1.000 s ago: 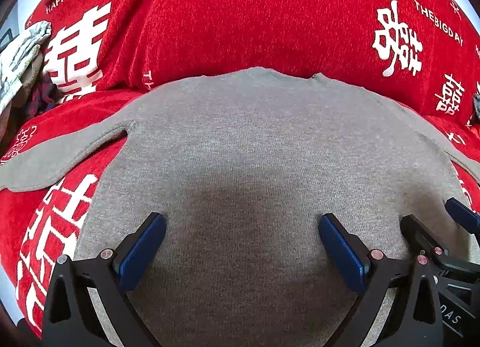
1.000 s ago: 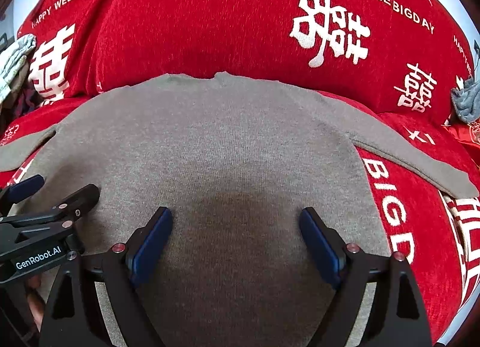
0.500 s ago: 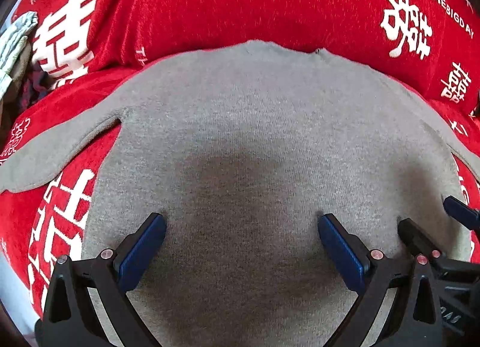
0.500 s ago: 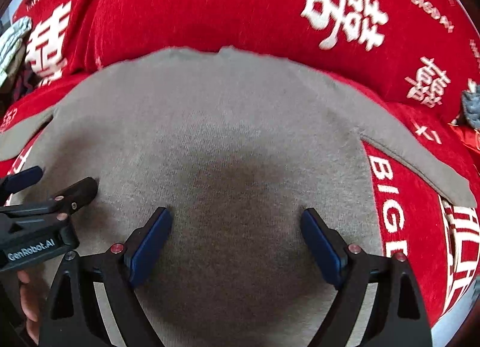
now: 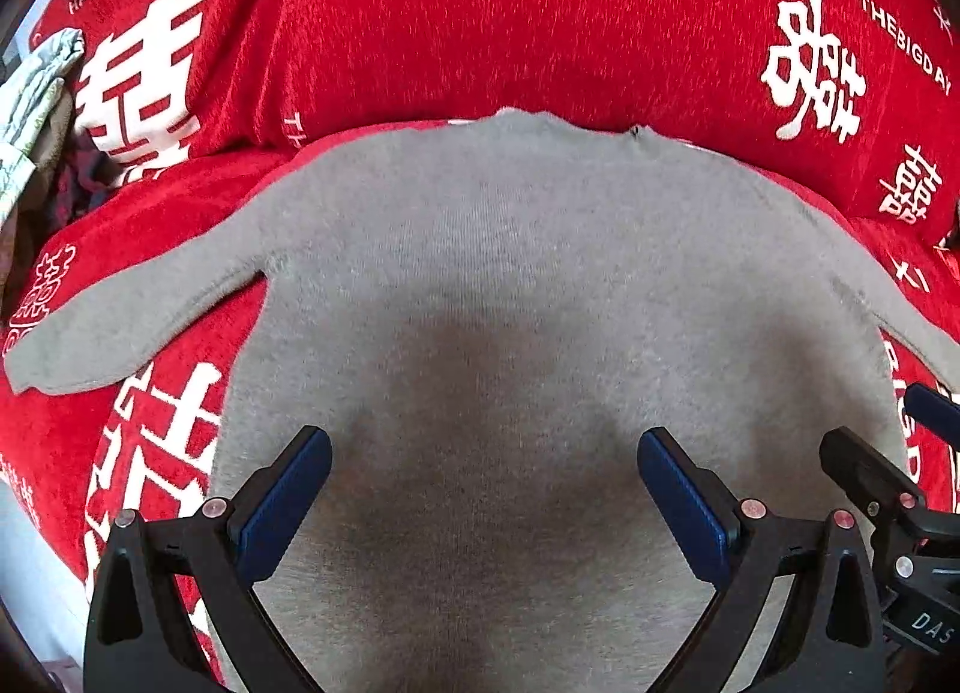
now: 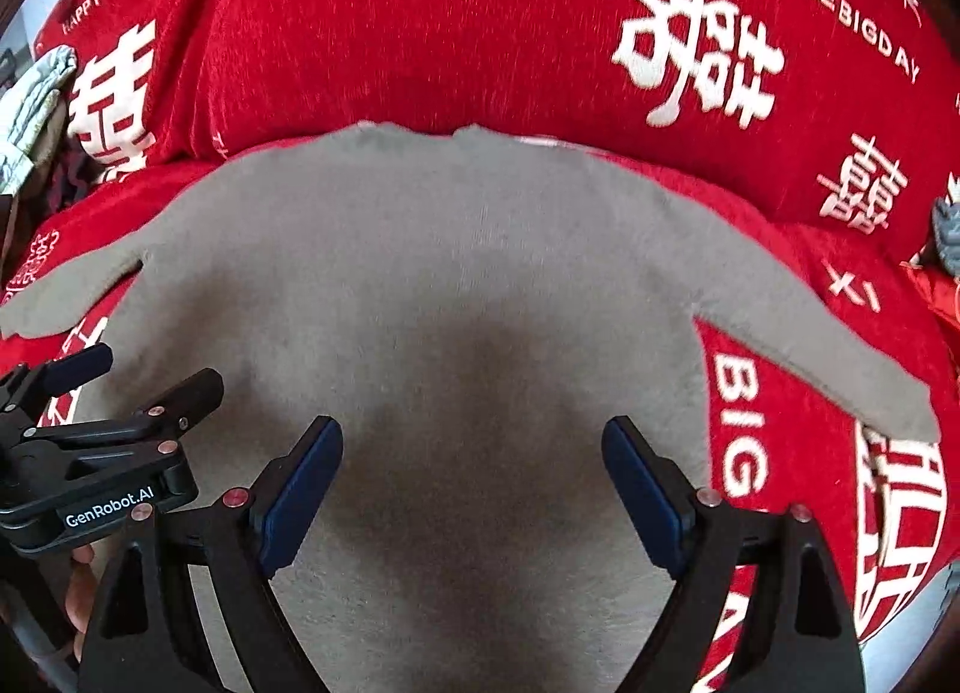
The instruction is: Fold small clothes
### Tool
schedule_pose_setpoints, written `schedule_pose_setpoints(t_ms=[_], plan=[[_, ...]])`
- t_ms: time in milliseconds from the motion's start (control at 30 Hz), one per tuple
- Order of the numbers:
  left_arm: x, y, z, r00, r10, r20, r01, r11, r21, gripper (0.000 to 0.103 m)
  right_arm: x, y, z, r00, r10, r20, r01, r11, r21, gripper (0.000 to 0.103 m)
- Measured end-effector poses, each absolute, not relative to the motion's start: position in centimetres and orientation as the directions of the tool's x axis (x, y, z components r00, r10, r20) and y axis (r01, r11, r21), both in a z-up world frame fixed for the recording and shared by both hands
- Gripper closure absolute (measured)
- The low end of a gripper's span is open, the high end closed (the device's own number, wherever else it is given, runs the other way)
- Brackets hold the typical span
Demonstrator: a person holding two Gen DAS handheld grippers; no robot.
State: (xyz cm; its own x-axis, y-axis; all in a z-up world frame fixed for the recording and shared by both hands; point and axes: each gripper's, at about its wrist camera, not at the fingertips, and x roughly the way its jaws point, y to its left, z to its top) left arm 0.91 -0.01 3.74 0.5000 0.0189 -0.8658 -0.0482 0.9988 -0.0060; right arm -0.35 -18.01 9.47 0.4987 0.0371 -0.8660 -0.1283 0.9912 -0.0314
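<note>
A small grey knit sweater (image 5: 510, 285) lies flat on the red sofa, neck away from me, sleeves spread to both sides; it also shows in the right wrist view (image 6: 432, 285). My left gripper (image 5: 483, 489) is open and empty, just above the sweater's lower body, left of centre. My right gripper (image 6: 471, 480) is open and empty above the lower body, right of centre. Each gripper shows at the edge of the other's view: the right gripper (image 5: 888, 453) and the left gripper (image 6: 126, 387).
The sofa has a red cover (image 5: 480, 15) with white lettering, and its backrest rises behind the sweater's neck. A pile of grey and pale clothes (image 5: 36, 93) sits at the far left. A grey garment (image 6: 948, 237) lies at the far right edge.
Both grippers dipped towards the sweater, then drew back and up a little. The sweater has not moved and both grippers stayed open.
</note>
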Motion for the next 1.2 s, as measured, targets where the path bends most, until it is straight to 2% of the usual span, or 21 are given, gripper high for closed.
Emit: schedule_pose_setpoints(t_ms=[267,800,1200], plan=[[1.7,-0.8,5.1,0.532,0.032,-0.846,-0.076,0.997,-0.009,0.001,0.1,-19.9,10.9,0.543,0.03,-0.839,-0.09,0.996,-0.023,0.013],[3.5,-5.6,6.6,0.536,0.055,-0.842,-0.022,0.998,0.051,0.001,1.2,-24.6,11.9,0.574,0.032,-0.818,-0.008,0.999,0.033,0.013],[5.1,-13.7,7.6,0.541,0.022,-0.841,0.091,0.992,0.085,0.001,0.8,-33.9,10.8,0.579,-0.04,-0.814,0.158,0.985,0.064,0.013]])
